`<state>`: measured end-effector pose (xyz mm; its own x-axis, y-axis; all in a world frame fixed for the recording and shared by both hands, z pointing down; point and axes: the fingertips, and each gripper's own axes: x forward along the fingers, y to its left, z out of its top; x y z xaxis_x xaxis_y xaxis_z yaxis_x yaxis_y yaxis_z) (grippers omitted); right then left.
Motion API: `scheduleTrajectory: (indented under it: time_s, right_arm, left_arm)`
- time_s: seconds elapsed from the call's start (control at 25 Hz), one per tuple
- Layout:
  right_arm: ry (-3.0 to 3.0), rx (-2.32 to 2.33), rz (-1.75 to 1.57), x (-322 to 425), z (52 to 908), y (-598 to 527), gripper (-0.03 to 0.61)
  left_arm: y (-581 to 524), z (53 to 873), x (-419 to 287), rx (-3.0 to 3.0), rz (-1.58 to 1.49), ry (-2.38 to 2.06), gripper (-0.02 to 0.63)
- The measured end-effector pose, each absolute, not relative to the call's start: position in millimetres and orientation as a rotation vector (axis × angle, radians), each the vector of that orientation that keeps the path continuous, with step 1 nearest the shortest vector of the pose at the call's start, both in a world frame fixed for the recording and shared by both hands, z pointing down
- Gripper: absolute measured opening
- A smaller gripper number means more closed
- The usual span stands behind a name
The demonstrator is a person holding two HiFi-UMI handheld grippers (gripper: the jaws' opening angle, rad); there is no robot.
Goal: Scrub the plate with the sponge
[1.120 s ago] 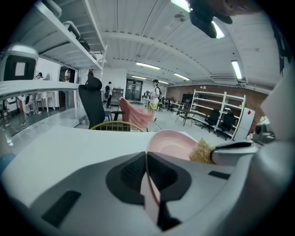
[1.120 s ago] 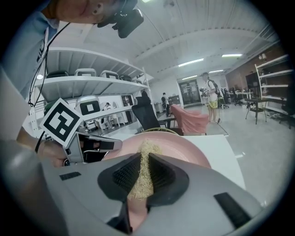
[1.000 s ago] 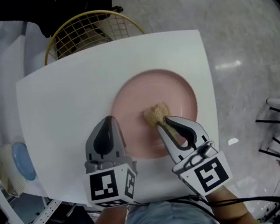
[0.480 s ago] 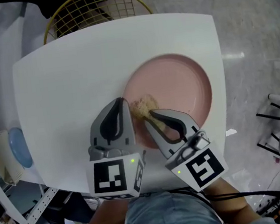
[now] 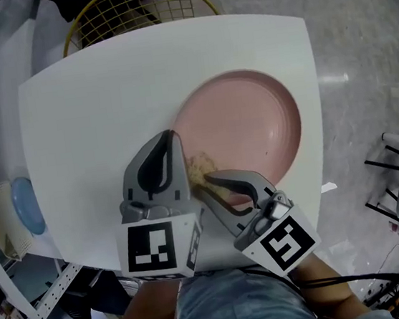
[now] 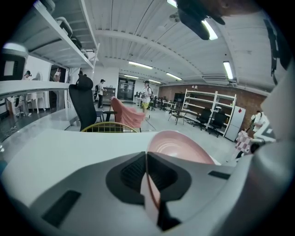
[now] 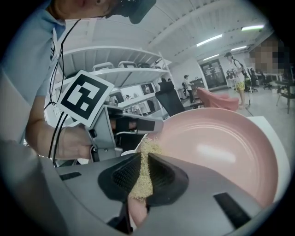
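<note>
Steadying plate [image 5: 248,116] by pinching rim w/ left tongs [image 5: 173,140], rubbing sponge [image 5: 200,166] clamped in right tongs [image 5: 207,181] at lower-left edge.

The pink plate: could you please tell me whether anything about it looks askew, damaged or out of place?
Nothing stands out. The plate sits wholly on the white table, its near rim clamped in the left hand-held gripper, and the right hand-held gripper holds the sponge against that rim. No spill or crack shows.
</note>
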<state>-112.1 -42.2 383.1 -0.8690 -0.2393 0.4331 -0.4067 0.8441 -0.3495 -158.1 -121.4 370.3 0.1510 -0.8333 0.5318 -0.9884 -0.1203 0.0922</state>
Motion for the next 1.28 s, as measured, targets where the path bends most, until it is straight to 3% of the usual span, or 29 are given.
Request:
scheduleTrajectory:
  time_s: [0.52,1.28]
  right_arm:
    - [-2.55,0.436,0.651,-85,393,-24,0.054]
    - [-2.437,0.752,0.663,-29,401,-43,0.054]
  left_arm:
    - [-113,365,-157,2.018,0.525,-1.745,0.021]
    - [-105,345,-156,2.06,0.552,-1.782,0.021]
